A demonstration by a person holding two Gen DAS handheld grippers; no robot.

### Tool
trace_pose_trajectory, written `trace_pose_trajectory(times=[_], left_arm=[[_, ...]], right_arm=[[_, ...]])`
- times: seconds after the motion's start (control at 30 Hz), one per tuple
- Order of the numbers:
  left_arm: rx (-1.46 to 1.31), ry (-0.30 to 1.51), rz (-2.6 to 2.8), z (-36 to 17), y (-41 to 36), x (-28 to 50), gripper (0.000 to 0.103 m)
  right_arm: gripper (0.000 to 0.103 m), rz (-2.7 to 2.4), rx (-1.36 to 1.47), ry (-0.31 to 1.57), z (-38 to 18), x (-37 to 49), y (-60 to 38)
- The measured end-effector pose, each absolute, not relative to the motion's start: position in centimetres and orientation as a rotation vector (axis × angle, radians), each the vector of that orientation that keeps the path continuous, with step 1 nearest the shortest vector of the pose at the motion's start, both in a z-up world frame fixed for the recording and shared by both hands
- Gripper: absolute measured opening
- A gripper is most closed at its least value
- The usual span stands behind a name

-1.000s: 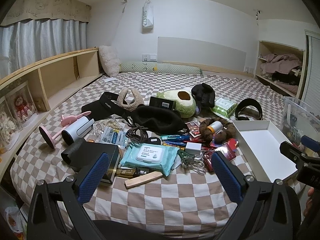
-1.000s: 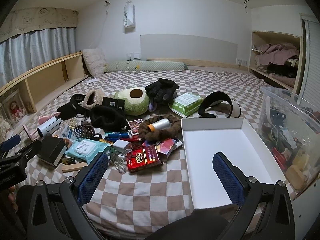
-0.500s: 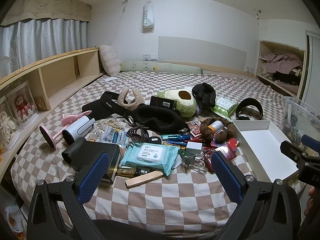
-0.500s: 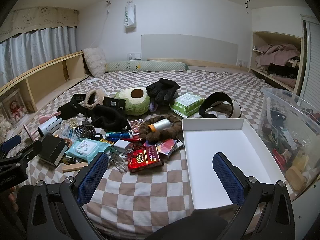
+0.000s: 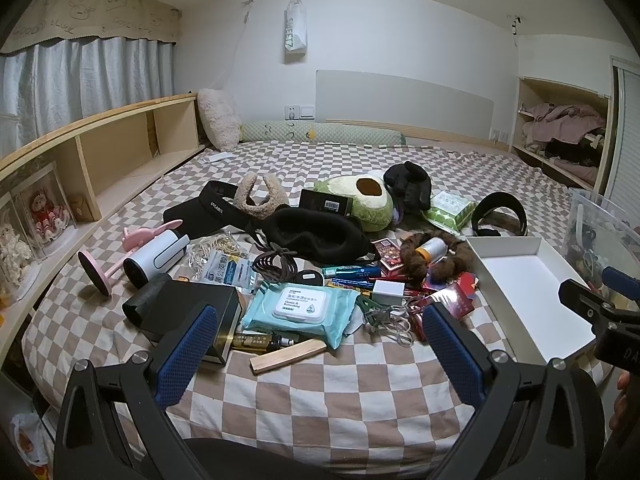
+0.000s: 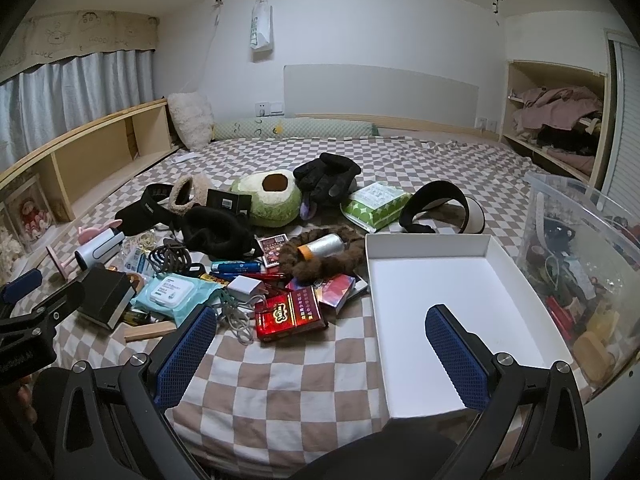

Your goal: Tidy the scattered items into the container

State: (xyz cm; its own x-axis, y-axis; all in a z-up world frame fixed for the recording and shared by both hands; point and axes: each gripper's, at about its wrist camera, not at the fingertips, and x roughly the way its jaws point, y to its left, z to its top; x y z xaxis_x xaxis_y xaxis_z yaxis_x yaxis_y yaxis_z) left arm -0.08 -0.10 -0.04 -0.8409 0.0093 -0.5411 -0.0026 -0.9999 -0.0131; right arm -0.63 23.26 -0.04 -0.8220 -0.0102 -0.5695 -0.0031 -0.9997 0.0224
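One white tray (image 6: 436, 264) is lying at 3 o'clock of one wipes pack (image 5: 298, 308); two grippers, left gripper (image 5: 320, 344) and right gripper (image 6: 320, 344), are hovering with jaws spread, empty, barely shifted since earlier.

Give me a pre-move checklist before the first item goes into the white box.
1. Left gripper open and holding nothing: ok.
2. Right gripper open and holding nothing: ok.
3. White box has free space inside: ok, it looks bare.
4. Near items reachable without digging: ok; the red packet and wooden block lie at the pile's front edge.
5. White cable free of neighbouring items: cannot tell; it lies tangled beside the packet.
6. Grippers apart from each other: ok.
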Motion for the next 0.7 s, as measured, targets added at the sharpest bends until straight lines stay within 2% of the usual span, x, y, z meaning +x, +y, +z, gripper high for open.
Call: trace_pose_trajectory(times=[0.7], left_arm=[[-0.938,-0.071,3.002,-1.8,-0.2,-0.8,0.103]], right_arm=[[0.103,-2.971,0.995,-0.037,-1.4,-1.5,23.3]])
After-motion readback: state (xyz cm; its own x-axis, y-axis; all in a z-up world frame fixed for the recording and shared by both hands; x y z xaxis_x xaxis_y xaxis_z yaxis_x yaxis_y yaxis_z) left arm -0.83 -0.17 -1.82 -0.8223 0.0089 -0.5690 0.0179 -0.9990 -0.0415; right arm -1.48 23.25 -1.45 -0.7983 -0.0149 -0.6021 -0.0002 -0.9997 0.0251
